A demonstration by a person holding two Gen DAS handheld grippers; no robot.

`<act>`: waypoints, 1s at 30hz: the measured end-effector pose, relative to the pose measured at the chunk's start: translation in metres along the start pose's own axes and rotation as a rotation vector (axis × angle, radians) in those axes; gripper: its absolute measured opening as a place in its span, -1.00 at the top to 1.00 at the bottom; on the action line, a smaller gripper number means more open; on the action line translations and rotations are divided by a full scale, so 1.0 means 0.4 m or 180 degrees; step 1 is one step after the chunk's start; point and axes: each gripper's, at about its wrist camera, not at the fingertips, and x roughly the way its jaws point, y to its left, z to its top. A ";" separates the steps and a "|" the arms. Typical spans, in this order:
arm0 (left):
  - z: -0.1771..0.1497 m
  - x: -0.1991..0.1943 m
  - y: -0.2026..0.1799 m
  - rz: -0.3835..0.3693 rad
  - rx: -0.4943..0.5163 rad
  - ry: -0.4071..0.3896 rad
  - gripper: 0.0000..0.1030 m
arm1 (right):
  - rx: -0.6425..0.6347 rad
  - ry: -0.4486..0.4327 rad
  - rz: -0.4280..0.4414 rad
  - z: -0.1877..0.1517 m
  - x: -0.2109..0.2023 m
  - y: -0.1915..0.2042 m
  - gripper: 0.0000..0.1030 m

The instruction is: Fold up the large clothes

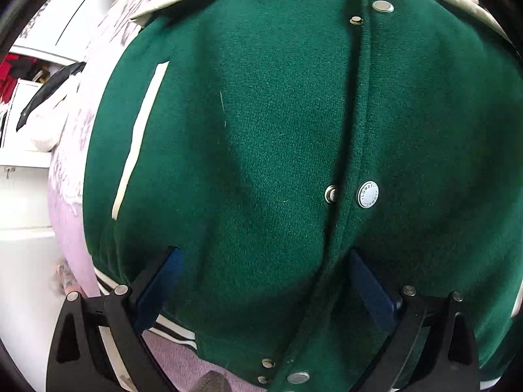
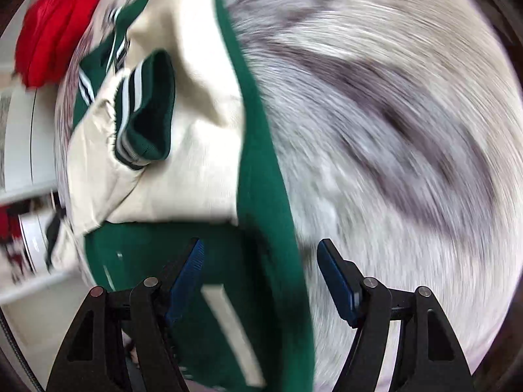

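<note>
We find the jacket (image 1: 261,130) laid flat, sleeves folded in; both grippers (image 1: 261,281) (image 2: 261,274) gape, empty. Next: grasp the hem.

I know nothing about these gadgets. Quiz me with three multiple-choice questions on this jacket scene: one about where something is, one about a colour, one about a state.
1. Where does the cream sleeve lie?
A. folded across the jacket's green body
B. hanging off a hanger
C. inside a drawer

2. What colour is the jacket body?
A. navy
B. green
C. brown

3. How do the left gripper jaws stand?
A. clamped on a snap
B. shut on nothing
C. open over the jacket front

Answers:
1 A, the right wrist view shows the sleeve and its striped cuff lying on green cloth.
2 B, green cloth fills the left wrist view.
3 C, both blue pads stand wide apart, gripping nothing.
</note>
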 end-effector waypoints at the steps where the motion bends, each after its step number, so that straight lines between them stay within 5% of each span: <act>1: -0.007 -0.002 -0.004 -0.0007 -0.0033 0.0019 -1.00 | 0.0020 0.0003 -0.0051 0.009 0.008 -0.015 0.84; 7: 0.014 0.001 0.023 -0.0092 -0.0125 0.0090 -1.00 | 0.0116 -0.0055 -0.0128 -0.002 0.000 -0.023 0.88; 9: 0.011 0.000 0.031 -0.0069 -0.0119 0.0085 -1.00 | 0.0175 0.0225 0.0000 -0.040 -0.023 -0.018 0.60; 11: 0.007 -0.001 0.037 -0.0025 -0.0126 0.0075 -1.00 | 0.0225 0.0468 0.0262 -0.106 -0.037 -0.029 -0.05; 13: 0.002 -0.019 0.033 0.0046 -0.0139 0.0089 -1.00 | 0.0208 0.0670 0.0408 -0.206 -0.046 -0.046 -0.13; 19: -0.098 -0.149 -0.046 -0.0189 0.0005 0.0077 -1.00 | 0.0505 0.1187 0.0449 -0.483 0.000 -0.118 -0.13; 24: -0.207 -0.104 -0.142 -0.0188 0.0228 0.0316 -1.00 | 0.0672 0.1312 0.0652 -0.620 0.052 -0.135 -0.12; 25: -0.220 -0.092 -0.148 -0.0195 0.0223 0.0341 -1.00 | 0.0602 0.1280 0.0638 -0.636 0.058 -0.122 0.01; 26: -0.228 -0.081 -0.149 -0.0200 0.0215 0.0360 -1.00 | 0.0561 0.1240 0.0624 -0.657 0.067 -0.111 0.35; 30: -0.244 -0.055 -0.133 -0.0260 0.0152 0.0332 -1.00 | 0.0250 0.1065 0.0346 -0.697 0.072 -0.085 0.62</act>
